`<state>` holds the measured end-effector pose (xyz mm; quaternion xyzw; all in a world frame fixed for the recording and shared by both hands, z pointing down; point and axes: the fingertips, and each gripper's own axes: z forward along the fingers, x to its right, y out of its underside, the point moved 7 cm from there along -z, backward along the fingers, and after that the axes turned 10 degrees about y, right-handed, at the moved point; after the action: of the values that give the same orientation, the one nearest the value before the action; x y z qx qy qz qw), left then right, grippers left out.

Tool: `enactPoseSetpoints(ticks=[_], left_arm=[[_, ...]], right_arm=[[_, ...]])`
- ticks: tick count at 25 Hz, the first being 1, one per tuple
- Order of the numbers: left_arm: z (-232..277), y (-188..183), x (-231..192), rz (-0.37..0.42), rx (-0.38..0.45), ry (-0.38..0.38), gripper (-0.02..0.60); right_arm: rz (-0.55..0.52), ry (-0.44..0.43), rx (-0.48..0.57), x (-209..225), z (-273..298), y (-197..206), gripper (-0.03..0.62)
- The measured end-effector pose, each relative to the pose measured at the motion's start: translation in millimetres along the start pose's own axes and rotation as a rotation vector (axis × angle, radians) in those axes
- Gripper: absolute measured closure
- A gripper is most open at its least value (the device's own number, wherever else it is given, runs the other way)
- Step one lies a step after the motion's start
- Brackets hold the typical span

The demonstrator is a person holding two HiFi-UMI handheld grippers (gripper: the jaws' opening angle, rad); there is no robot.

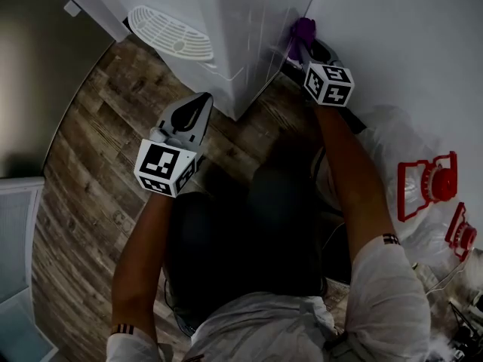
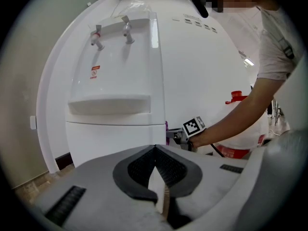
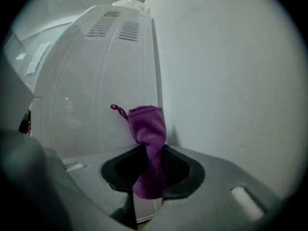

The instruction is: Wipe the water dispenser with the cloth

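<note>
In the head view the white water dispenser stands at 12 o'clock on the wooden floor, its right flank close to a white wall. The right tool, at 1 o'clock, has its jaws clamped on a purple cloth. The cloth's bunched free end lies against the dispenser's side panel, near the rear corner by the wall. The right gripper view shows the cloth rising from between the pads, a small loop at its 10 o'clock.

The left tool, at 10 o'clock of the picture's centre, hangs off the dispenser's front corner. Its jaws are pressed together with nothing between them. Its own view faces the dispenser's front, with two taps at 11 o'clock.
</note>
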<state>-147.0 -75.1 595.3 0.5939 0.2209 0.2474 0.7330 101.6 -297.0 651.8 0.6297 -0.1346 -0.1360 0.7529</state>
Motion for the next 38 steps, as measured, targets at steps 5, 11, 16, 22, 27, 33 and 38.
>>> enactPoseSetpoints(ticks=[5,11,16,22,27,33,38], left_arm=[[5.3,-5.7,2.4,-0.014,0.016,0.010,0.583],[16.6,5.2,16.2,-0.018,0.009,0.052,0.583],[26.7,24.2,23.8,-0.052,0.011,0.065,0.583],[34.5,45.9,28.5,-0.084,-0.007,0.046,0.583],[40.6,52.9,26.3,-0.091,-0.020,0.022,0.583],[48.3,57.5,25.5,-0.094,-0.015,0.026,0.583],[54.0,61.8,30.3,-0.099,0.001,0.035,0.583]], right_arm=[[-0.011,-0.080,0.050,-21.7,-26.9,-3.8,0.488],[-0.031,-0.224,0.119,-68.2,-73.5,6.4,0.488],[-0.027,-0.354,0.151,-105.8,-104.7,24.8,0.488],[-0.016,-0.427,0.143,-130.8,-116.7,41.3,0.488],[-0.026,-0.454,0.130,-148.6,-117.6,50.0,0.488],[-0.024,-0.442,0.136,-152.3,-115.2,55.2,0.488],[-0.026,-0.417,0.129,-141.0,-105.0,63.7,0.488]])
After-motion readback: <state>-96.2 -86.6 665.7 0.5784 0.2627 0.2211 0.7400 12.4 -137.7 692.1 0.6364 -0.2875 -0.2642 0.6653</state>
